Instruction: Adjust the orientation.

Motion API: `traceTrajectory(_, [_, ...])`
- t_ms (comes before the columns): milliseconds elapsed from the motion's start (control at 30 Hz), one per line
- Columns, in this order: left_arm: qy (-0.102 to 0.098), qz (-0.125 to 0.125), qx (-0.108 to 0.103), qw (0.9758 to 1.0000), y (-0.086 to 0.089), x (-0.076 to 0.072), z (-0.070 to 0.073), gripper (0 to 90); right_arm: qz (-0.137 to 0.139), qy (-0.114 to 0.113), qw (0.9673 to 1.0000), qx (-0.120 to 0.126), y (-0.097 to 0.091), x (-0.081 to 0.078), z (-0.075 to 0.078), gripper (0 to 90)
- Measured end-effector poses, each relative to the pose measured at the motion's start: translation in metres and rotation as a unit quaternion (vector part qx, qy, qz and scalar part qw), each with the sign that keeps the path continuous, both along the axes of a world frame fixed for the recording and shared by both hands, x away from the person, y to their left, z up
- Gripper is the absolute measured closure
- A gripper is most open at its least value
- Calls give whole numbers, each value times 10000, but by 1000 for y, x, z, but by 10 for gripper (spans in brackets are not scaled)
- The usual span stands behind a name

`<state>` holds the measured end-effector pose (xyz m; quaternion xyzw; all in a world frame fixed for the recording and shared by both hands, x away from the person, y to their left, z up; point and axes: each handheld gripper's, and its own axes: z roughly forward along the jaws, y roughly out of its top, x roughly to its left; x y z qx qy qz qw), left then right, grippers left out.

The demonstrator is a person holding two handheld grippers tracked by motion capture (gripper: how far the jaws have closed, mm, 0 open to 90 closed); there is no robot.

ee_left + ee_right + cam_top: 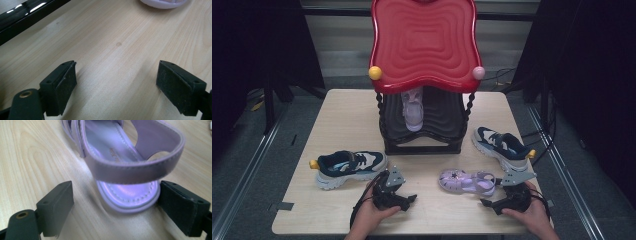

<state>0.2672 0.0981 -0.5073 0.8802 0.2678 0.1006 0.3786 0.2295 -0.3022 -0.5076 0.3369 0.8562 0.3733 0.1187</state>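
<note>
The table (347,120) looks like pale wood, matt, with fine grain and a small knot mark, and the rack (424,42) on it looks like glossy moulded plastic, its red top ribbed in rings and its black lower shelf just as shiny. The sandal (125,157) looks like smooth lilac leather or a plastic like it, faintly sheeny on the insole, with stitched strap edges. Both sneakers (349,167) (502,145) seem cloth and smooth panels over pale rubbery soles, and the gripper pads (66,85) are matt black and lightly scuffed.
</note>
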Motion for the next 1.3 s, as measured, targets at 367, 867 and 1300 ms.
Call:
traceTrajectory(367, [1,34,-21,10000,0,-1,0,158,69,13,10000,44,5,18,-1,204])
traceTrajectory(867, [-7,16,-11,10000,0,0,0,158,142,13,9998,110,8,-8,2,362])
traceTrajectory(1300, [-13,12,-12,10000,0,0,0,158,-30,-32,9999,137,16,-7,-2,171])
